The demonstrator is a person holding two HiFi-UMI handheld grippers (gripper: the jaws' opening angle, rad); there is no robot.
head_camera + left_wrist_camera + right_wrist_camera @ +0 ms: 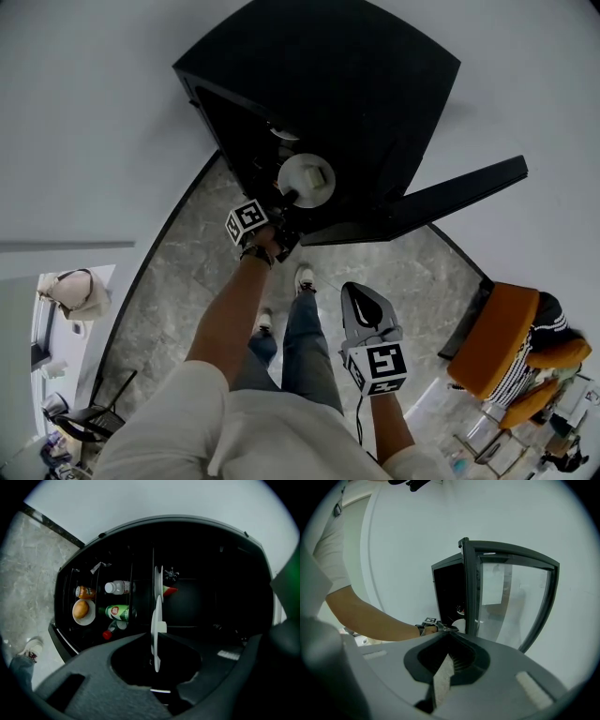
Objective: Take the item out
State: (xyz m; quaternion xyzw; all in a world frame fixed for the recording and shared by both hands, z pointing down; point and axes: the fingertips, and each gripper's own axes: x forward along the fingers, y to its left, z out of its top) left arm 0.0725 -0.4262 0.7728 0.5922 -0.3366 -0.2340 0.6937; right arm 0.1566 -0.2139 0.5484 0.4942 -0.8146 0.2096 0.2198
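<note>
Right gripper (442, 674): jaws together, nothing between them. It hangs low beside the person's body, probably parked because the glass door (511, 597) already stands open.

Left gripper (155, 648): reaches into the mouth of the black cabinet (375, 75), jaws clamped on the near rim of the white plate (158, 609), which shows edge-on between them. Rim grip likely chosen because a flat plate offers no other hold.

Plate is not yet out; resting or lifted, cannot tell.

Farther in: green can (119, 612), bottle (118, 587) and orange (81, 609), well apart from the jaws.
</note>
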